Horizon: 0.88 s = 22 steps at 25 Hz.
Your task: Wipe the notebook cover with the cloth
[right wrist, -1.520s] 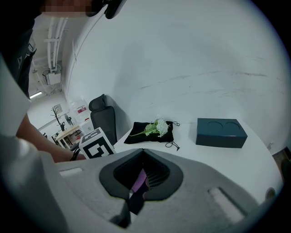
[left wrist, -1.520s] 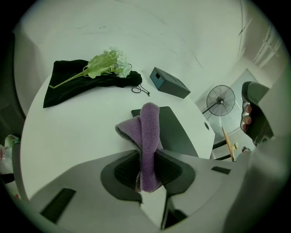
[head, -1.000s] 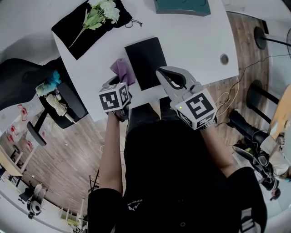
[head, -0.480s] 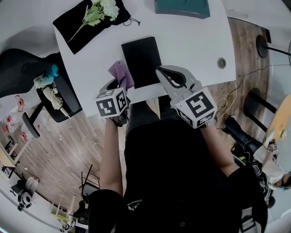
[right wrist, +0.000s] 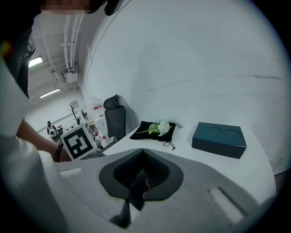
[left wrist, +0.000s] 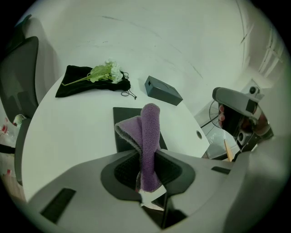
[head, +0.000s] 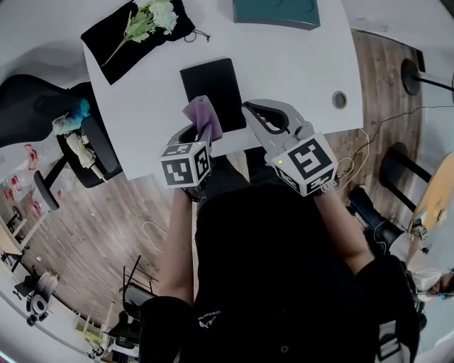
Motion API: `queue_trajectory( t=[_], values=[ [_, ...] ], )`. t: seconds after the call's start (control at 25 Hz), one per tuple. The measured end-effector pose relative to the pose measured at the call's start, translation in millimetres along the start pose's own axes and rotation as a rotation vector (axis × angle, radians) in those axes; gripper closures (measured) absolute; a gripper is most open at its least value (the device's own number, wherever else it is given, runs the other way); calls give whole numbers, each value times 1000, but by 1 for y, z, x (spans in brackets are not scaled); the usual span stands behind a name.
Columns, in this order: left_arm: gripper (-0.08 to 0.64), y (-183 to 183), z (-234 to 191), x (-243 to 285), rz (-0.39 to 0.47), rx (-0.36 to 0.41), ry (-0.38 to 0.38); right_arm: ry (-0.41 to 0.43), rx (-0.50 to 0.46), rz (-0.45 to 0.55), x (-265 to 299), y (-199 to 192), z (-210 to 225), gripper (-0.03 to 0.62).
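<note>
Left gripper [head: 197, 135]: jaws pinched on the purple cloth [left wrist: 150, 132], which stands up out of them in a fold.
Right gripper [right wrist: 138, 182]: jaws pressed together, nothing between them; at 3 o'clock of the left gripper, tip at the table's near edge.
Cloth position: over the near edge of the notebook; contact cannot be told.
Black notebook [head: 213, 81]: lies flat and closed on the white table [head: 291, 64], at 1 o'clock of the left gripper.
Teal box [head: 275, 10]: at 12 o'clock of the notebook, well apart, by the far edge.
Black pouch [head: 124, 42]: at 10 o'clock of the notebook, white flowers [head: 157, 13] lying on it.
Office chair [head: 42, 106]: at 9 o'clock, beside the table.
</note>
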<state>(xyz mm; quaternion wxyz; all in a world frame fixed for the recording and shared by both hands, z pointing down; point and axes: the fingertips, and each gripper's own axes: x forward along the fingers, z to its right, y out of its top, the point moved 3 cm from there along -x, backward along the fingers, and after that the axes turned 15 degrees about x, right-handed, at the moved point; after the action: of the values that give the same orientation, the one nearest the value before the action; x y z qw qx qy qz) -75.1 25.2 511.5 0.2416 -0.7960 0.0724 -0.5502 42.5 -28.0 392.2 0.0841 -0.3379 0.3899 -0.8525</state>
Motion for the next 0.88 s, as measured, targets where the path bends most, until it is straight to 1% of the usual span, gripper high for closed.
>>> queue_trajectory(
  t=[0.16, 0.36, 0.68, 0.88],
  values=[
    [476, 5, 22, 9, -6, 32, -26, 5, -7, -1, -8, -2, 7, 588],
    [476, 9, 45, 24, -24, 56, -56, -9, -2, 2, -21, -5, 22, 588],
    [476, 13, 61, 45, -45, 65, -76, -45, 6, 10, -41, -9, 43, 588],
    [476, 11, 64, 59, -61, 51, -88, -70, 11, 12, -50, -12, 53, 588]
  ],
)
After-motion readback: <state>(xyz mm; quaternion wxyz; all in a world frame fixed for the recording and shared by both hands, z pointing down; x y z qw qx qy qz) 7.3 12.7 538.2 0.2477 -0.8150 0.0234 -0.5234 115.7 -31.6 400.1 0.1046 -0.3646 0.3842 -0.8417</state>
